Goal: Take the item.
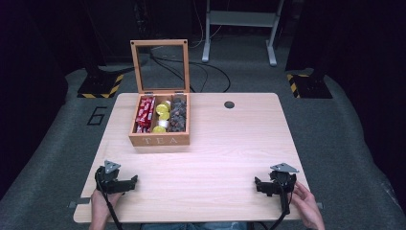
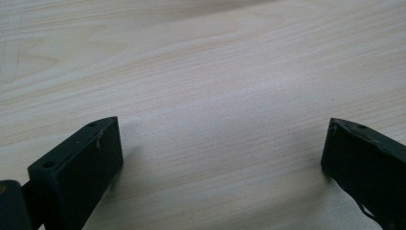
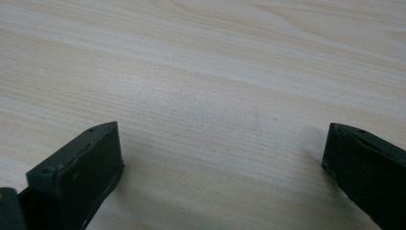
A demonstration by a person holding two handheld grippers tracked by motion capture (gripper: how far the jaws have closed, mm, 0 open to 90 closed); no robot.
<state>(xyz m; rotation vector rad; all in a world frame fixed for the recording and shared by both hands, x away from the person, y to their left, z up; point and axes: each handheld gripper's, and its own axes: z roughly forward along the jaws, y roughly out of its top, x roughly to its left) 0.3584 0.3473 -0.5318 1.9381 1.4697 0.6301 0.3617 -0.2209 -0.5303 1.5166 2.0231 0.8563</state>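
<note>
Desk [image 1: 201, 158]: pale wood, bare in front of me.
Tea box [image 1: 159, 140]: far left, lid up; I see red packets, yellow rounds, something dark, perhaps wrapped sweets.
Left gripper [image 1: 131, 181]: near left, jaws wide apart.
Right gripper [image 1: 258, 184]: near right, jaws apart.

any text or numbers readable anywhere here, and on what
"TEA" on the front wall of the wooden box.
"6" on the grey floor left of the table.
Print on the red packets in the box's left compartment: too small and blurred to read.
</note>
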